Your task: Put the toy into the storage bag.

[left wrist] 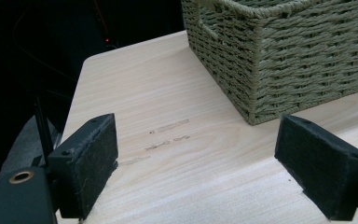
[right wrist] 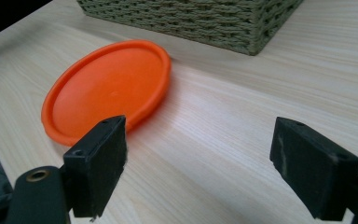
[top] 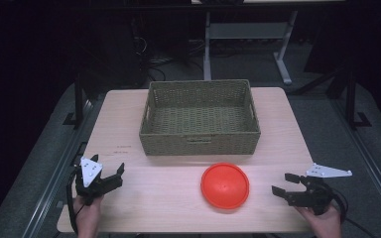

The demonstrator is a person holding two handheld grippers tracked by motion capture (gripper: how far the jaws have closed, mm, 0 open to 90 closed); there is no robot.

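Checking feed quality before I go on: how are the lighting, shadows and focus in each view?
High view: dim and soft, surroundings nearly black, table evenly lit. Left gripper view: sharp, wicker basket weave crisp, background black. Right gripper view: bright, orange plate casts a soft shadow towards the basket, mild sheen on the wood, no blur.

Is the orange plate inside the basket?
No, the orange plate lies on the table in front of the basket.
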